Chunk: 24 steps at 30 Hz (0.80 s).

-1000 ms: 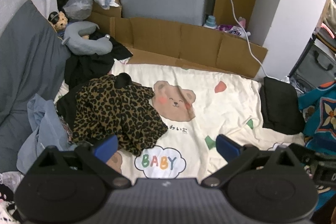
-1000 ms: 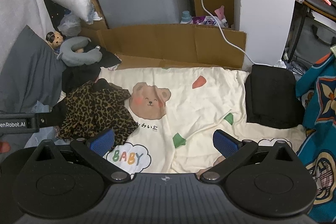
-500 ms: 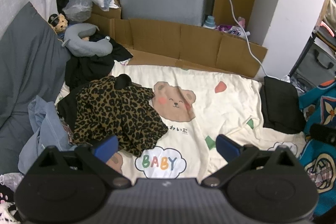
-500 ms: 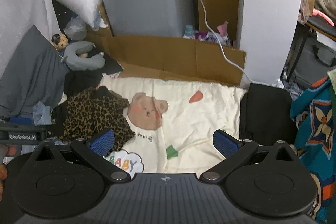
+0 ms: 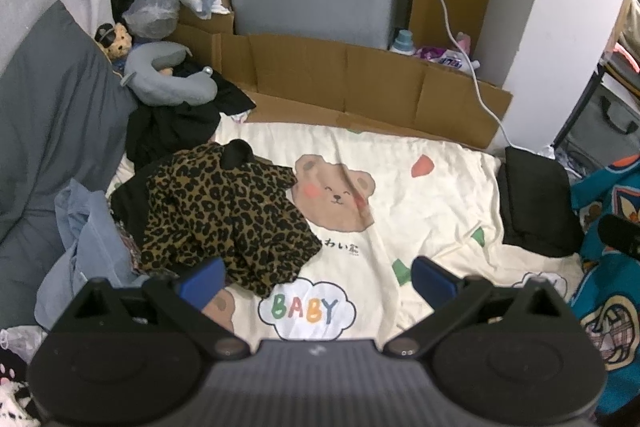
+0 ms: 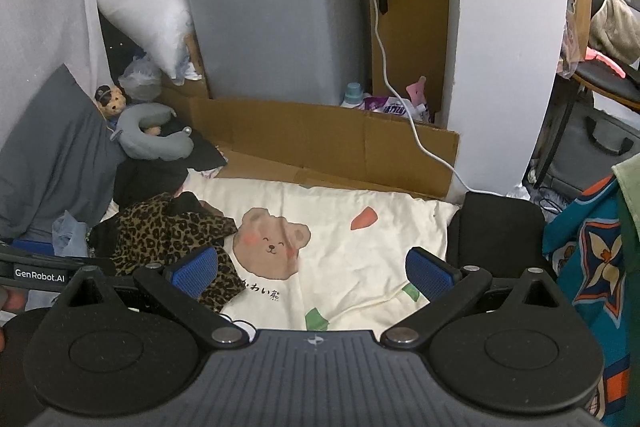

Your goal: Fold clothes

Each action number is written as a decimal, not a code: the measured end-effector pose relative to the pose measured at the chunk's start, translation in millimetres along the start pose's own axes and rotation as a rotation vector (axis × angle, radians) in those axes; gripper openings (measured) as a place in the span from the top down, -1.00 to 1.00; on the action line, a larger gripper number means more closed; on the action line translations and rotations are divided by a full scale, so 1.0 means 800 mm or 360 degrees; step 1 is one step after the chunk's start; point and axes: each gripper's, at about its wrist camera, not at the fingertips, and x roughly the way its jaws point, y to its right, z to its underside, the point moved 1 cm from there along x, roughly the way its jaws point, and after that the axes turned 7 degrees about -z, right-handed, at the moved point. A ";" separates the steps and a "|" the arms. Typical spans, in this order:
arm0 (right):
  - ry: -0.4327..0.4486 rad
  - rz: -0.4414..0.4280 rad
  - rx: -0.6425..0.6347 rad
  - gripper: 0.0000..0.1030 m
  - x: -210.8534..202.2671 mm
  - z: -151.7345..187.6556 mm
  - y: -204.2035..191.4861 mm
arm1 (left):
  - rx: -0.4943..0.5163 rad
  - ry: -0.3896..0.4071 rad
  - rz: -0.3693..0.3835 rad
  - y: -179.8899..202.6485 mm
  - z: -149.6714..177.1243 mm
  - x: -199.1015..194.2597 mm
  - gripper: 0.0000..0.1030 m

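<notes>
The cream blanket (image 5: 420, 203) is soft matt cloth, the leopard-print garment (image 5: 224, 211) looks fuzzy, perhaps fleece, the cardboard (image 6: 320, 139) is matt brown, and the grey appliance (image 6: 276, 15) is smooth, faintly glossy.

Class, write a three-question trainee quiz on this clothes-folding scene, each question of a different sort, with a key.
1. True or false: the left gripper is shut on the leopard-print garment.
2. The folded black garment lies at which edge of the bear-print sheet: A left, B right, C near?
3. Fill in: the word printed in the cloud on the sheet is ____.

Key: 1 false, both the left and the right gripper have jaws apart; 2 B; 3 BABY.
</notes>
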 end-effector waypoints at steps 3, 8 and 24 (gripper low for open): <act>0.0001 -0.0014 0.0003 -1.00 0.001 0.007 -0.001 | 0.0016 0.0011 -0.0014 0.005 0.000 -0.001 -0.96; 0.0054 -0.0028 -0.0005 -1.00 -0.004 0.011 -0.005 | 0.0019 0.0012 -0.0009 0.006 -0.001 -0.002 -0.96; -0.0054 -0.0206 0.0153 -1.00 0.015 0.027 0.018 | 0.0081 0.0033 -0.0017 0.013 0.001 -0.011 -0.96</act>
